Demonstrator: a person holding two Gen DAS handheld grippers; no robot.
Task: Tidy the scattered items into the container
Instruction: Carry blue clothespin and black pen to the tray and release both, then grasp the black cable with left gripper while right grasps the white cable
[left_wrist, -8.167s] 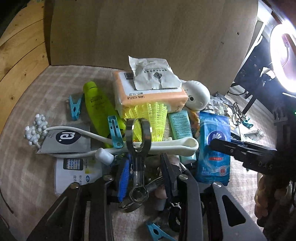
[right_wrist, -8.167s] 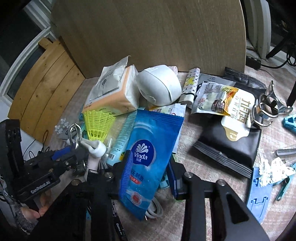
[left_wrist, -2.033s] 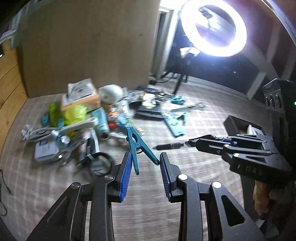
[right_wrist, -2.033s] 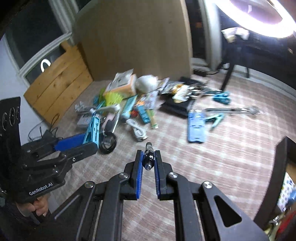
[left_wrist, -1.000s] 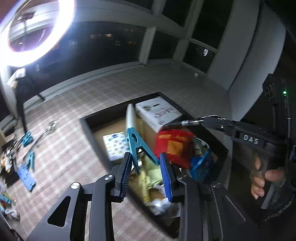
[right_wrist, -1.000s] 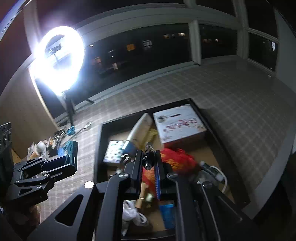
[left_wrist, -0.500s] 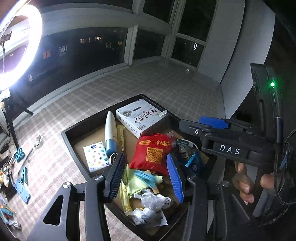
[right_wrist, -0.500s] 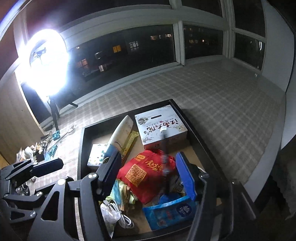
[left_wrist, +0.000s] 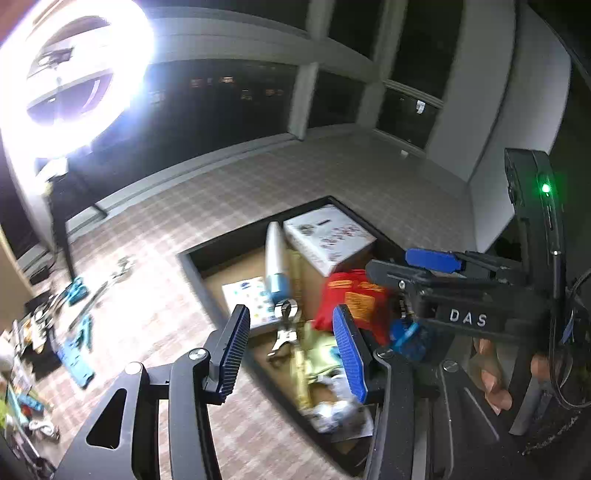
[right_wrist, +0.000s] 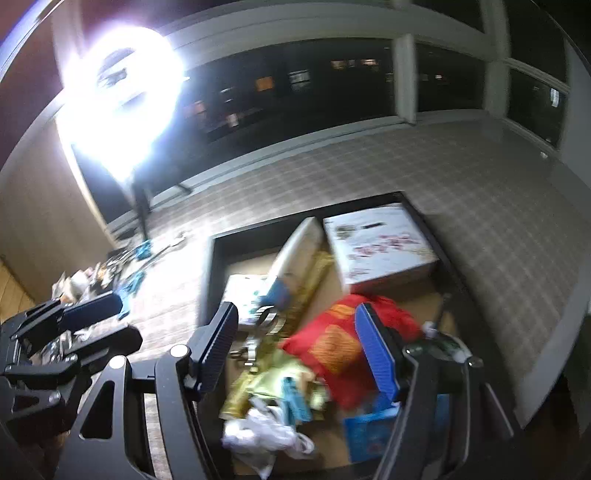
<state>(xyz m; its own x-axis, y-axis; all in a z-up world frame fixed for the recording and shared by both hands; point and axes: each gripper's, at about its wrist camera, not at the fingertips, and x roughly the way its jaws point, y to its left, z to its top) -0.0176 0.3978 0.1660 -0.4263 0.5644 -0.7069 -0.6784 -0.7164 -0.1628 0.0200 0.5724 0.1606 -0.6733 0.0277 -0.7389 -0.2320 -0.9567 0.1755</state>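
The black container (left_wrist: 195, 273) stands on the checked floor, holding a white box (left_wrist: 328, 236), a red pouch (left_wrist: 351, 295), a white and blue tube (left_wrist: 275, 258) and a metal clip (left_wrist: 286, 321). My left gripper (left_wrist: 291, 350) hangs open over its near left wall with nothing between the pads. In the right wrist view my right gripper (right_wrist: 297, 350) is over the container (right_wrist: 214, 266) with its jaws opening and nothing between them. A teal clip (right_wrist: 295, 402) lies among the clutter below it, beside the red pouch (right_wrist: 332, 339).
Scattered items (left_wrist: 74, 332) lie on the floor to the left, seen far off in the right wrist view as scattered items (right_wrist: 110, 273). A bright ring light (left_wrist: 70, 74) on a stand glares at the upper left. A hand (left_wrist: 495, 373) holds the right gripper.
One second ago the left gripper held a teal clip and the right a dark pen; both jaws have spread and both things are gone from them. Both views have swung left.
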